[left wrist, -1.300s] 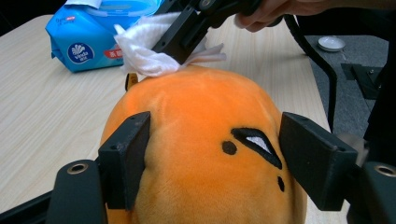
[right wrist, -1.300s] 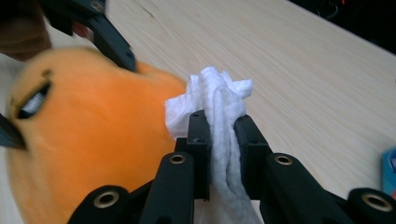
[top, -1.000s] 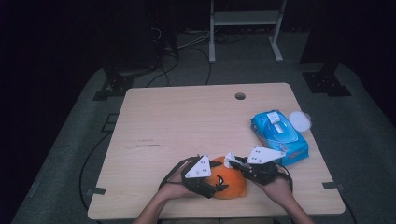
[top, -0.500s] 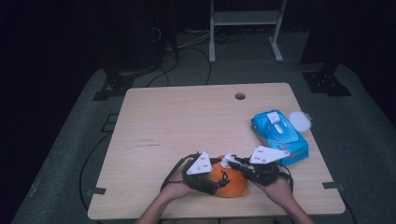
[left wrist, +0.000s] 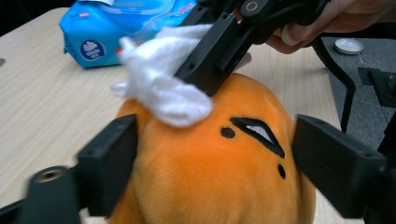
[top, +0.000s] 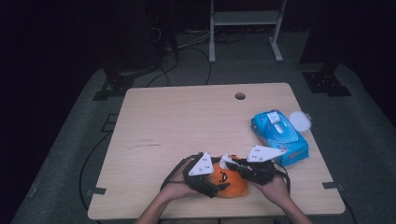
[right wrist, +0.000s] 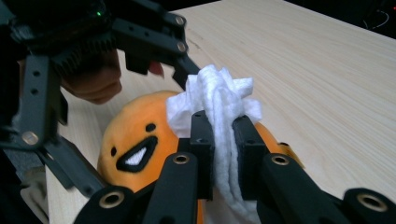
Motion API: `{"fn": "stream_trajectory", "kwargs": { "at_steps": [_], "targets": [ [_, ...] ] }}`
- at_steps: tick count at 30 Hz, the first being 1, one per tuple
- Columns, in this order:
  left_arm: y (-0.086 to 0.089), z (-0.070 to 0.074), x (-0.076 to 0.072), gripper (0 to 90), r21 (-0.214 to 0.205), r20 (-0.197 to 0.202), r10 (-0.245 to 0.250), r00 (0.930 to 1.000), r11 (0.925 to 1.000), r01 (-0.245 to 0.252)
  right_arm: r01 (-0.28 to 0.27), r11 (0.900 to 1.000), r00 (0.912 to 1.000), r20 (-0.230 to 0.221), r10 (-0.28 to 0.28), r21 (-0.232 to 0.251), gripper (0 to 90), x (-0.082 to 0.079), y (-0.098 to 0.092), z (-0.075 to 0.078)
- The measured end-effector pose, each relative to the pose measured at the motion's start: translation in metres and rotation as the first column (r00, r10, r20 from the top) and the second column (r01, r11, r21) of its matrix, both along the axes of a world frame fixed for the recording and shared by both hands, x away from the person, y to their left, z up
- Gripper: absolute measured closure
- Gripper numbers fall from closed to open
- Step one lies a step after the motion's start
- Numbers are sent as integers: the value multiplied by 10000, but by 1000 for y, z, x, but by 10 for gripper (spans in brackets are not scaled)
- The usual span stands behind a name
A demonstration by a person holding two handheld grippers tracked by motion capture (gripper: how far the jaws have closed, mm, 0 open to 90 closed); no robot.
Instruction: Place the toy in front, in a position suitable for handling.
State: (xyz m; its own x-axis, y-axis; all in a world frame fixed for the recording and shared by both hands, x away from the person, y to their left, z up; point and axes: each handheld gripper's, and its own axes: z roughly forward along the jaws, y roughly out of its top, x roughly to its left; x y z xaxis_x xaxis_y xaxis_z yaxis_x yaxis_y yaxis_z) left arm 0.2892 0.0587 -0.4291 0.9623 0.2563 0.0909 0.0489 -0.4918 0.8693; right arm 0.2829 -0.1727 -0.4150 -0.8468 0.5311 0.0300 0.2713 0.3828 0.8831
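Fingers of the right gripper (right wrist: 219,140) pinch a wipe (right wrist: 219,100) on the toy (left wrist: 215,168); left gripper (left wrist: 215,154) has just been opening, straddling it loosely. Wiping looks midway.

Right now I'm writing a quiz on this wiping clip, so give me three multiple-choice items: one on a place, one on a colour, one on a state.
1. Where does the blue wipes pack lie on the table?
A. far left corner
B. right side
C. on the plush toy

2. What colour is the plush toy?
A. orange
B. green
C. grey

3. What does the right gripper do?
A. hangs open
B. clamps a white wipe
C. clamps the pack

Key: 1 B, the pack sits near the right edge. 2 A, orange fur with a black face. 3 B, its jaws pinch the white wipe against the toy's top.
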Motion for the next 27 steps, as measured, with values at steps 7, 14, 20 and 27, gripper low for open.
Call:
{"fn": "stream_trajectory", "kwargs": {
  "at_steps": [7,14,20,27],
  "targets": [
    [12,-5,5,206,-352,-172,358,9992,9987,-364,428,9990,9989,-190,-426,130,803,4,-25,5],
    [-5,-3,3,199,-545,-31,863,9963,9948,-864,-252,9997,9996,-107,251,-69,803,-8,-9,14],
    [11,-3,8,86,-566,-575,905,9942,9940,-937,175,9998,9998,-123,-176,-88,805,0,-12,4],
    [-1,0,2,279,-612,40,737,9973,9954,-733,168,9994,9998,140,-172,286,806,-7,-10,14]
  ]
}}
